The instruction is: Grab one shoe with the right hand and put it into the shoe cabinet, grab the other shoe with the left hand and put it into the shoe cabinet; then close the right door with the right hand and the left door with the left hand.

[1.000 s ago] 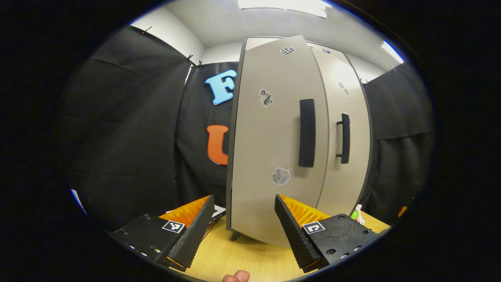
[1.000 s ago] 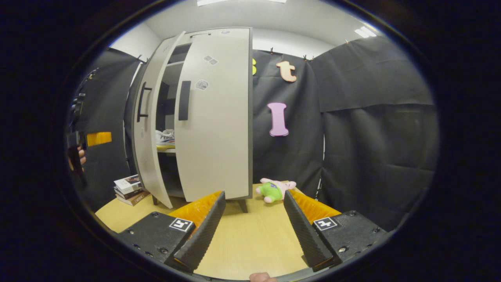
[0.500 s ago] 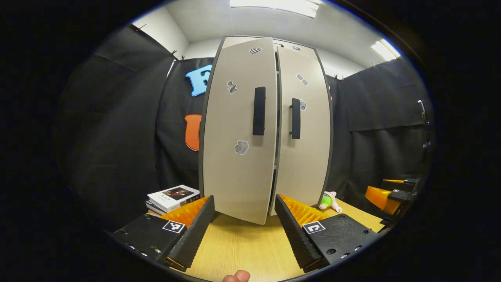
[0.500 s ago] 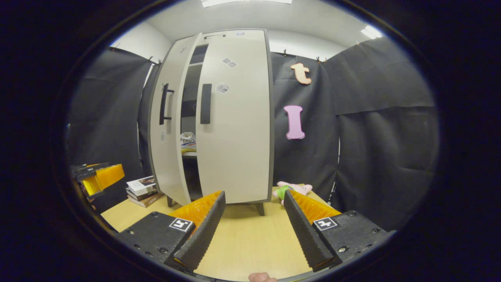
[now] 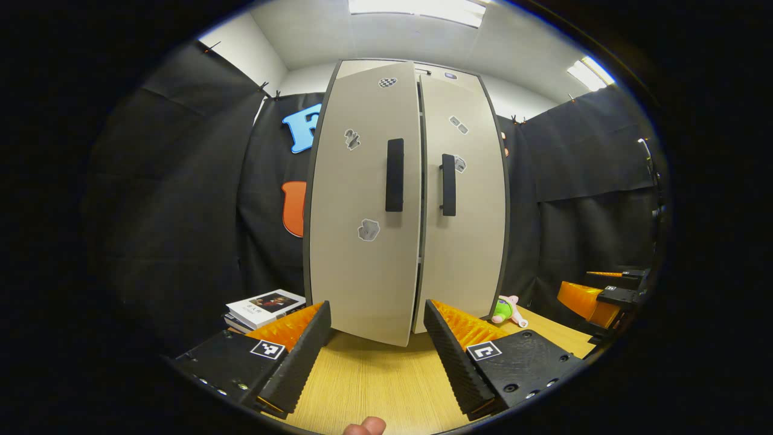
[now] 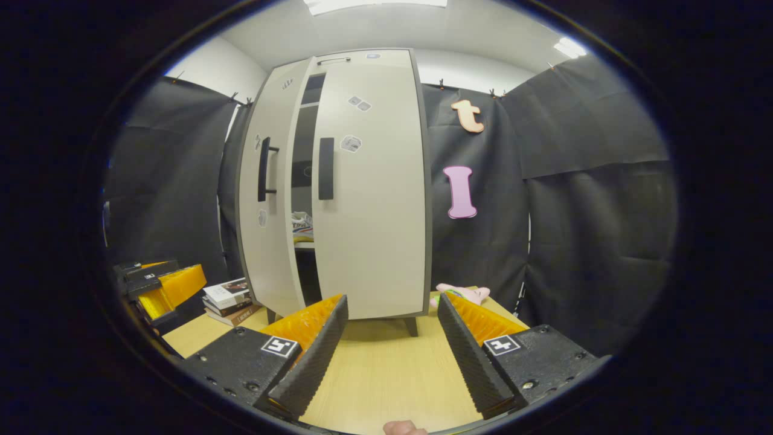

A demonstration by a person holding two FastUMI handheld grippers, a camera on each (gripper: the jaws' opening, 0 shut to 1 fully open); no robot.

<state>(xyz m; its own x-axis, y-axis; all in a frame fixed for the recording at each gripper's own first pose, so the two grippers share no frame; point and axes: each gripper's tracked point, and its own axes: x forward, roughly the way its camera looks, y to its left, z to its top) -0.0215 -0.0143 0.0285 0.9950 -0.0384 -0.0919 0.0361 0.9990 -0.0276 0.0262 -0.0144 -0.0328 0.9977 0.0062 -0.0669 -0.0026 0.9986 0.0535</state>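
A: Ahead of left gripper (image 5: pixel 377 356): cabinet (image 5: pixel 404 199) on table (image 5: pixel 374 386). Jaws spread, nothing between.
B: Doors?
A: Left door (image 5: pixel 362 199) not seated, lower edge standing out over the table just past the fingertips. Right door (image 5: pixel 462 199) flush, or close to it. Dark gap between the two handles.
B: Same from the other side?
A: Ahead of right gripper (image 6: pixel 389 356), left door (image 6: pixel 266 193) angled out, right door (image 6: pixel 371 187) looks shut. Jaws spread there too, empty.
B: Shoes?
A: One shoe (image 6: pixel 302 222) seen through the gap, on a shelf inside, above and left of the right jaws. Second shoe: cannot tell.
B: Anything else near the jaws?
A: Books (image 5: pixel 263 305) stacked just beyond the left finger (image 5: pixel 296 356) of the left gripper, beside the cabinet. Plush toy (image 5: pixel 506 309) past its right finger, by the cabinet's far corner. Right gripper also seen farther right of that, low, well clear of the doors.
B: And in right gripper view?
A: Other gripper far left, low, near the books. Plush partly hidden behind the right finger (image 6: pixel 477 356). Fingertip of a hand (image 6: pixel 401 428) at bottom edge.
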